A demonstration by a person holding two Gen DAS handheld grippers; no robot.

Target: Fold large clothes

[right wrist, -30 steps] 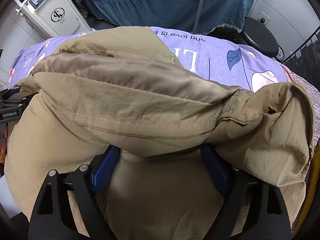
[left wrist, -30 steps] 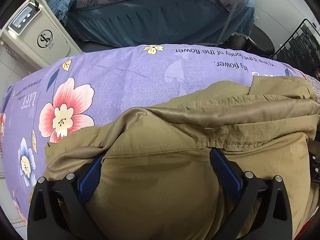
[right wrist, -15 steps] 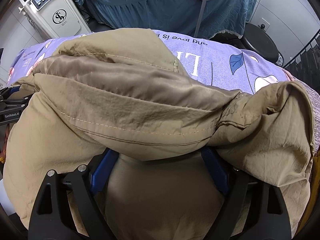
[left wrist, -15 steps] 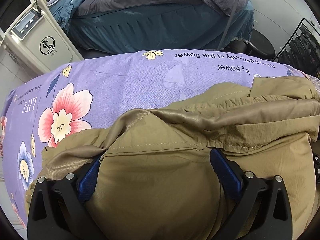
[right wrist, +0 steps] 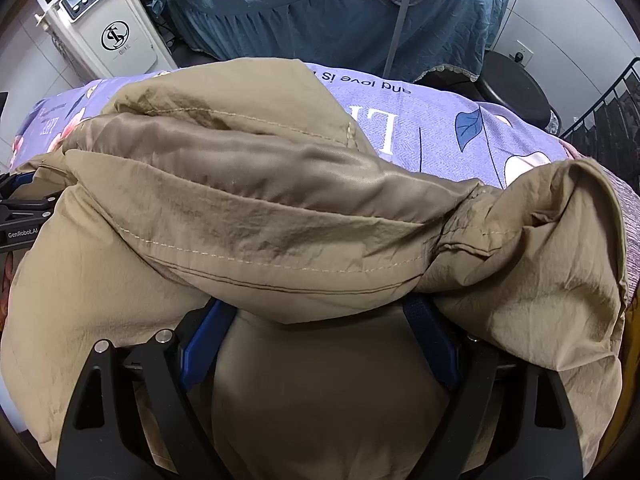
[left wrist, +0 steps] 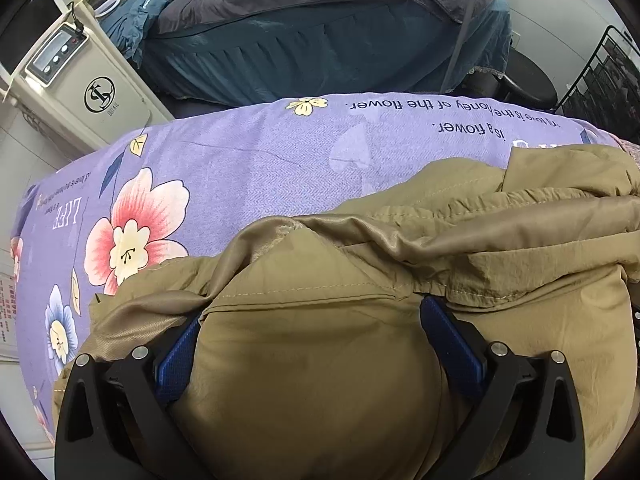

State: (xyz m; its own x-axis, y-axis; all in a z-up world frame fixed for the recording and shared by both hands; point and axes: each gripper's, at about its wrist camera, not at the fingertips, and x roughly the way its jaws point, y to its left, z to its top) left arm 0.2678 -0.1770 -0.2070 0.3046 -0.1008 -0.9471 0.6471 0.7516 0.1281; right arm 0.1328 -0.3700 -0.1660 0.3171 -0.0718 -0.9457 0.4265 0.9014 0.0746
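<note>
Blue pads lined the inner faces of the left gripper (left wrist: 312,320), and its two fingers stood spread wide with a thick bulge of the olive-tan jacket (left wrist: 320,380) packed between them; whether the pads (left wrist: 176,356) actually pressed the cloth or merely flanked it could not be told. A stitched hem of the garment draped over both fingertips, hiding them. The right gripper (right wrist: 316,316) looked the same: jaws held wide apart, blue pads (right wrist: 200,348) bracketing a smooth swell of the jacket (right wrist: 280,220), the tips buried under a folded-over seamed flap, the grip itself not readable.

Beyond the fingers, the jacket lay heaped in rolled layers, a glossy lining band showing between the matte outer panels. In the right wrist view a bunched sleeve or corner stood up on the right side, and the left gripper's black frame (right wrist: 20,216) showed at the far left edge against the cloth.

The garment rested on a purple floral bedsheet (left wrist: 248,168) printed with pink flowers and lettering, which stayed bare past the jacket. Behind the sheet stood a teal-skirted bed (left wrist: 320,48) with a grey blanket, a white machine with a round logo (left wrist: 88,88) at left, and a black round stool (right wrist: 516,88) and a black wire rack (left wrist: 608,76) at right.
</note>
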